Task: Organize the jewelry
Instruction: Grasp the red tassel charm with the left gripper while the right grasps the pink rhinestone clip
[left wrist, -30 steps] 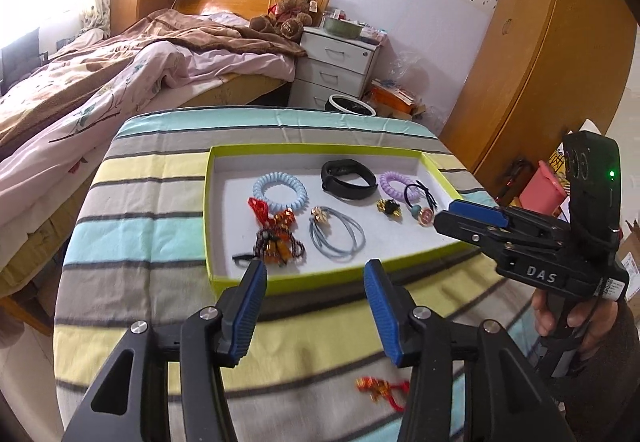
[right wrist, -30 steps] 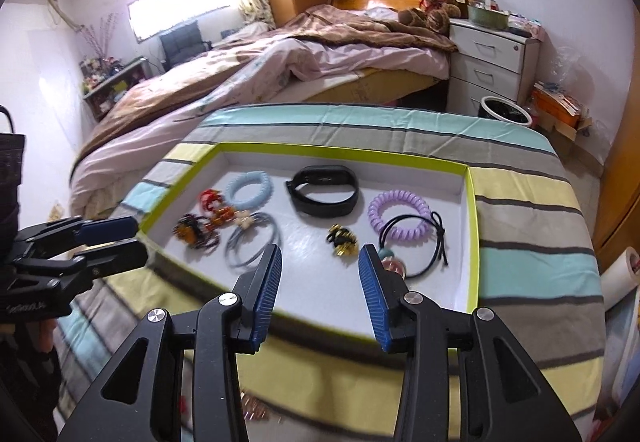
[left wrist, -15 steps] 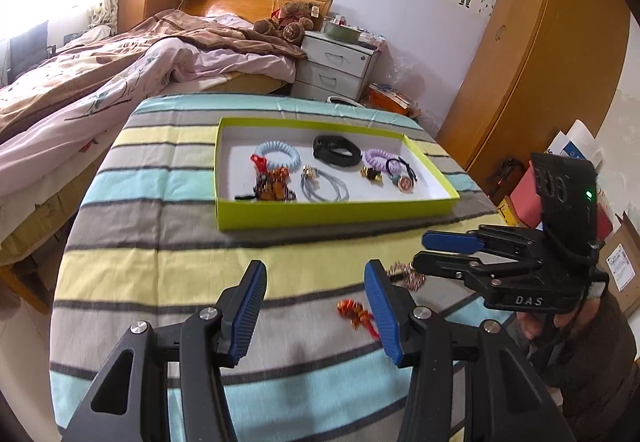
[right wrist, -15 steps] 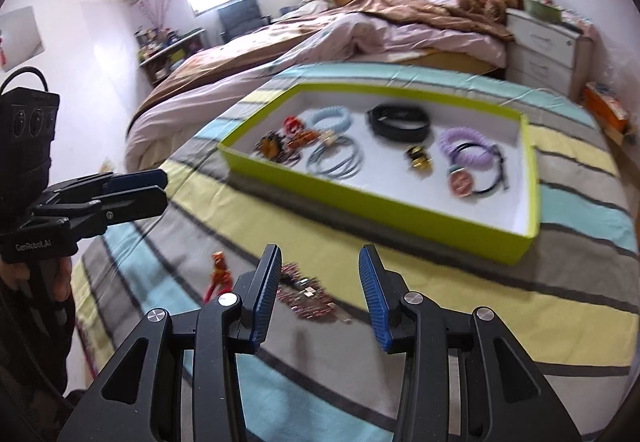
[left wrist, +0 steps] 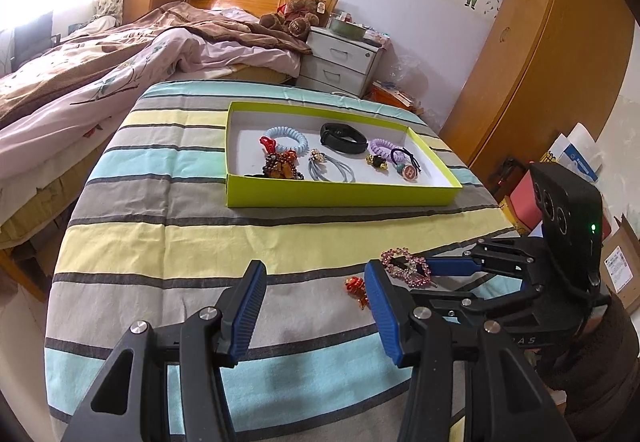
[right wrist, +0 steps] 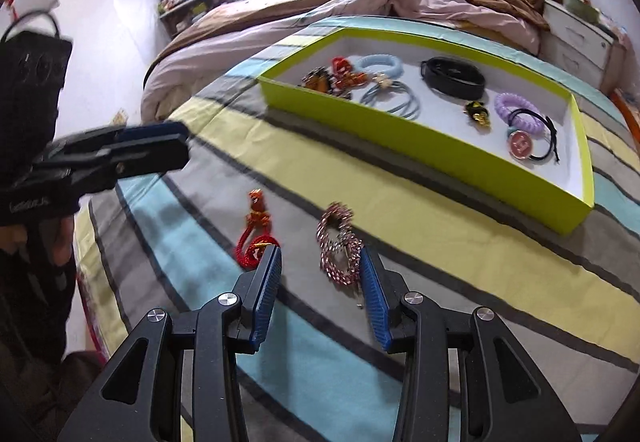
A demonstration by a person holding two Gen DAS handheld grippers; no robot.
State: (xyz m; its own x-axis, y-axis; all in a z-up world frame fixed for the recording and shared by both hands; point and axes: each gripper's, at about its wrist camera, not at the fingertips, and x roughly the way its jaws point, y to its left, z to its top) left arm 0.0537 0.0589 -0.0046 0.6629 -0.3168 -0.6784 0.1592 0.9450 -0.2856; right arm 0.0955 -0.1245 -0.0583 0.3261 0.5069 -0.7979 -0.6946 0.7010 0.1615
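Observation:
A lime-green tray (left wrist: 340,197) (right wrist: 400,133) on the striped table holds hair ties, a black band (left wrist: 343,137) and several trinkets. A pink rhinestone hair clip (left wrist: 405,265) (right wrist: 338,246) and a red knotted charm (left wrist: 356,286) (right wrist: 256,230) lie loose on the cloth in front of the tray. My right gripper (right wrist: 320,282) is open, low over the cloth, with the pink clip just inside its right finger. My left gripper (left wrist: 312,306) is open and empty, left of the charm. The right gripper also shows in the left wrist view (left wrist: 452,274).
The striped tablecloth (left wrist: 180,242) covers the round table, whose edges drop off left and right. A bed (left wrist: 100,81), a white nightstand (left wrist: 340,57) and a wooden wardrobe (left wrist: 540,61) stand beyond. Boxes (left wrist: 616,262) sit on the floor at right.
Both grippers have pulled back from over the tray toward the table's near side. The right gripper has dropped low around the pink clip. Both stay open.

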